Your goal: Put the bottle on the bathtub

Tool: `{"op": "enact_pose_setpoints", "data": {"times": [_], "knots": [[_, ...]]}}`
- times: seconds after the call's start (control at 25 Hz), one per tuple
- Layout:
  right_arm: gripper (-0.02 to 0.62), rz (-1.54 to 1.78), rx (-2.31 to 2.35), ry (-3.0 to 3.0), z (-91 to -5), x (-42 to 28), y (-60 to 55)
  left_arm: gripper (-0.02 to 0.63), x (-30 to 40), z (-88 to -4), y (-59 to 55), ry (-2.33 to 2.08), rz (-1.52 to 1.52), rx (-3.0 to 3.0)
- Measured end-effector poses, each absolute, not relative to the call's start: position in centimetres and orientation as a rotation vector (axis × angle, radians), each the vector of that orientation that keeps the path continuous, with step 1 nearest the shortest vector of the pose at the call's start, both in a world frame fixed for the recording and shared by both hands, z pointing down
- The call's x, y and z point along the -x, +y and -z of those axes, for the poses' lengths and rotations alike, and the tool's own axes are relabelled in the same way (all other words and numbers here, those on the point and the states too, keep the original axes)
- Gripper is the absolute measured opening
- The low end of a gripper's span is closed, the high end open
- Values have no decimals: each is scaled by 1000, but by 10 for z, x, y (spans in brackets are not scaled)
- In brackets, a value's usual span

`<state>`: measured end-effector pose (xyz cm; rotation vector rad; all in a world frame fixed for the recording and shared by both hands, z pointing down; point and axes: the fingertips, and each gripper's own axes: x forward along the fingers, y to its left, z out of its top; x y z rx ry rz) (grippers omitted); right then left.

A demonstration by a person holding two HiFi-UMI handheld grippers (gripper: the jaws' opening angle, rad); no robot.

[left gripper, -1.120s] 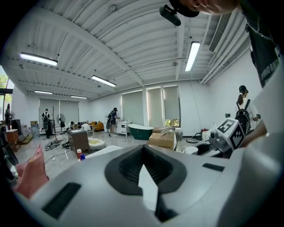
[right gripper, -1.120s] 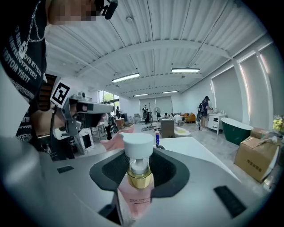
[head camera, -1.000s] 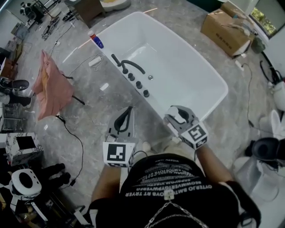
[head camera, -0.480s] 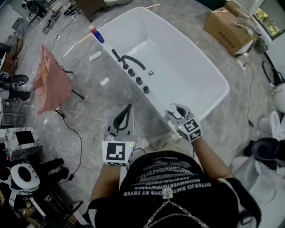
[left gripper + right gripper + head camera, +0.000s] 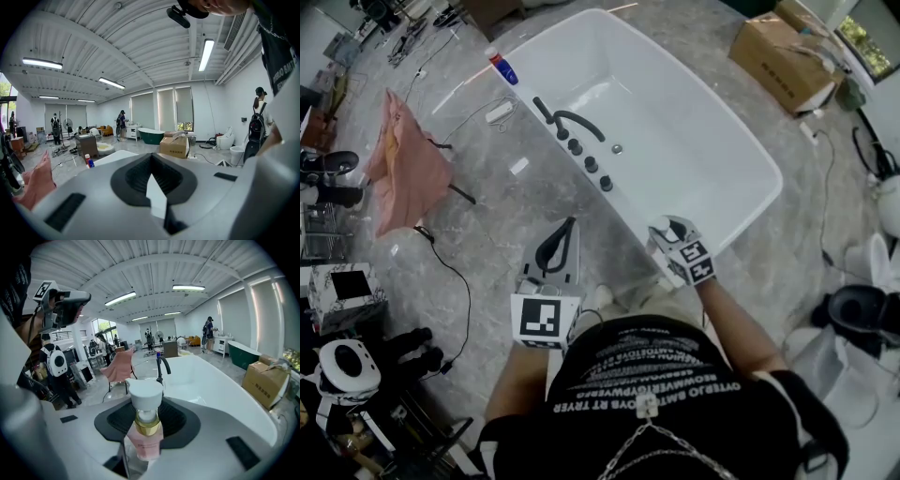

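**Pink pump bottle held at the tub's near end**

The right tongs (image 5: 673,231) pinch a pink bottle (image 5: 144,437) with a gold collar and a white pump cap, which stands upright between the jaws. Only the right gripper view shows this plainly. In the head view the bottle is too small to make out among the tongs. The head view does place those tongs at the near end of the white bathtub (image 5: 694,159), close to its rim. No view shows whether the bottle touches the rim. The right gripper view looks along the tub toward the black faucet (image 5: 162,363) on its long rim.

The left tongs (image 5: 566,231) are pressed together with nothing between them. They are held over the grey floor (image 5: 502,225), just beside the tub's outer wall. Their own view looks level across the room and picks up a red-capped blue container (image 5: 87,161). The head view sets that container at the tub's far corner. A cardboard box (image 5: 783,49) lies beyond the tub.
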<state>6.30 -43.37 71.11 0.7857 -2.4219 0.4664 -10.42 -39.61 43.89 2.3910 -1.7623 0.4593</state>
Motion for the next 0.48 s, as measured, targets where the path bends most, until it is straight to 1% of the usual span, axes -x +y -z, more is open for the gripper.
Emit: {"op": "enact_pose_setpoints", "data": {"times": [0.48], "knots": [[144, -507, -756, -2305, -777, -66, -441, 3, 114, -442, -380, -1795, -494, -2337]]}}
